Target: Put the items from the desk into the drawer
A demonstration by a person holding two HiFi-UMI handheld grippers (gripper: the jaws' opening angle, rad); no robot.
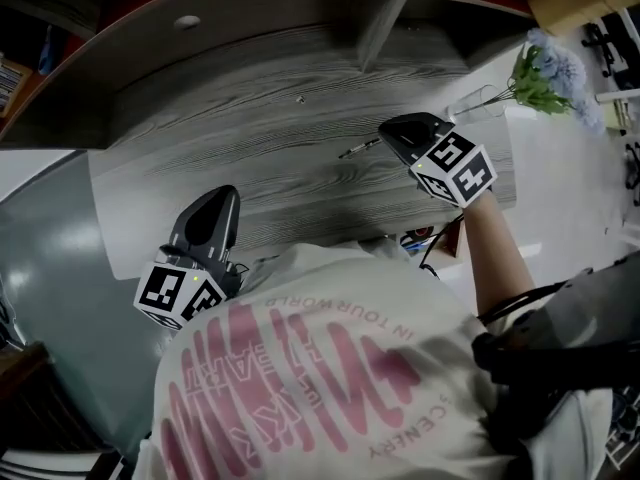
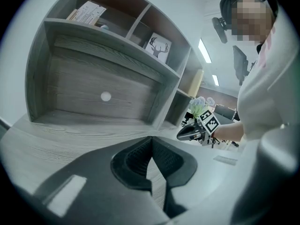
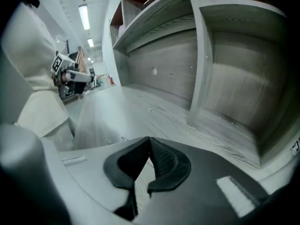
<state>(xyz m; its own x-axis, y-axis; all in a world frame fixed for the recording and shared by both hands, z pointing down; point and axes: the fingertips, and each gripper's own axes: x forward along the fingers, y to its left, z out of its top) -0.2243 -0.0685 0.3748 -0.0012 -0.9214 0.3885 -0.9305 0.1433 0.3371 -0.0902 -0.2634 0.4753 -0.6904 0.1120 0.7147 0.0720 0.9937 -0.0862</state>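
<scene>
Only one loose item that I can make out: a thin dark stick (image 1: 358, 148) with a paler end, lying flat on the grey wood-grain counter (image 1: 250, 168). It is too small for me to say what it is. In the head view it sits just right of frame centre, angled up to the right, near the tip of my right tool (image 1: 392, 131) but not touching it. A tiny speck (image 1: 300, 98) lies on the counter further up the frame, well apart from the stick.

Right tool: jaws closed tip to tip, nothing between them, hanging over the counter. Left tool (image 1: 222, 200): same, tips meeting and empty, at lower left of the head view near the counter's front edge. The two tools are well apart.

The head view alone shows flowers (image 1: 545, 73) at upper right and the person's white shirt (image 1: 330, 368) with pink print filling the bottom.

The left gripper view alone shows the shelf (image 2: 117, 55) face-on: a white round cap (image 2: 106, 96) on its back panel, a deer picture (image 2: 158, 47) in an upper cubby and a box (image 2: 86, 12) at upper left. The stick does not show there.

The right gripper view shows the shelf's divider (image 3: 199, 55) from the side, and a small mark on the counter just above the jaws, too blurred to tell whether it is the stick.
</scene>
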